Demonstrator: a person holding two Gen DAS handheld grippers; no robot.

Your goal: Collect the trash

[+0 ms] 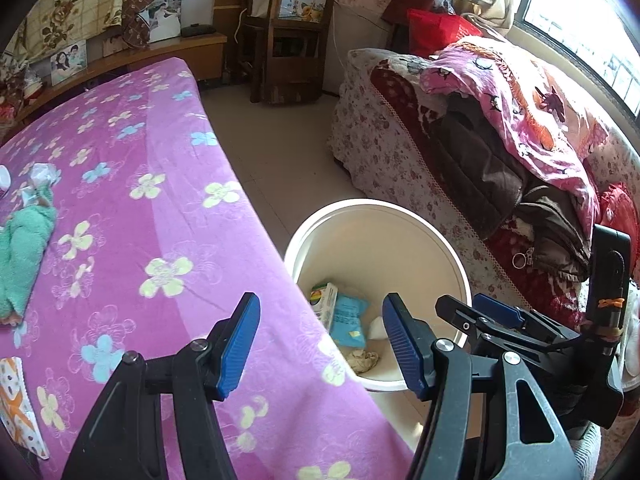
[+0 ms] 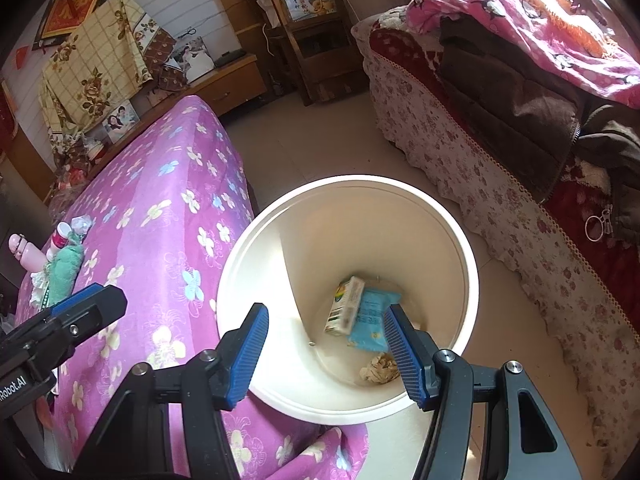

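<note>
A white bucket (image 2: pixel 348 182) stands on the floor beside the purple-clothed table (image 2: pixel 160 216). In it lie a small carton (image 2: pixel 346 310), a blue packet (image 2: pixel 370 322) and a crumpled paper wad (image 2: pixel 380 368). My right gripper (image 2: pixel 328 332) hangs open over the bucket with nothing between its blue pads. Over the table's edge next to the bucket (image 1: pixel 376 206), my left gripper (image 1: pixel 320 336) is also open and holds nothing. On the table lie a crumpled tissue (image 1: pixel 42 174) and a printed wrapper (image 1: pixel 16 400). The right gripper (image 1: pixel 476 308) shows at the left wrist view's right side.
A green towel (image 1: pixel 24 256), a pink bottle (image 2: pixel 24 252) and a small white bottle (image 2: pixel 60 238) sit on the table's far end. A floral sofa (image 2: pixel 460 152) piled with blankets and dark clothes lies right of the bucket. Wooden chairs (image 1: pixel 292 40) stand at the back.
</note>
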